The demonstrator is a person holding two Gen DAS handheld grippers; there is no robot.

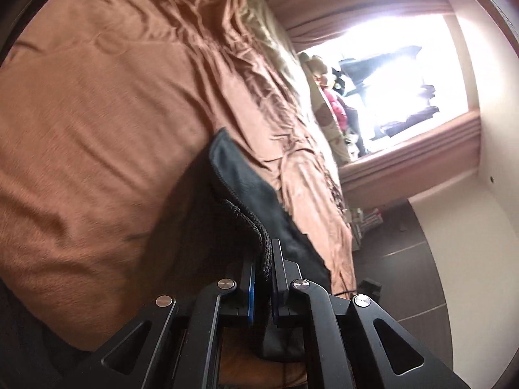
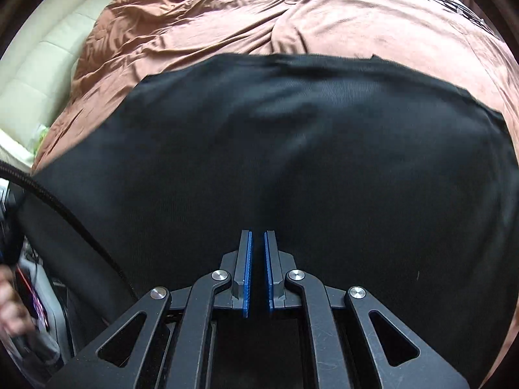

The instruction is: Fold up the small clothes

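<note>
Black garment [image 2: 292, 162] spread over the brown bedspread [image 2: 356, 26] of the bed. Left claw [image 1: 263, 278] nearly closed, clamping a thick knitted edge of the garment between its blue pads. Right claw [image 2: 258, 272] above the garment's near part, pads a narrow gap apart; whether cloth sits between them cannot be told. Cream headboard [image 2: 39, 74] beyond the bedspread.
</note>
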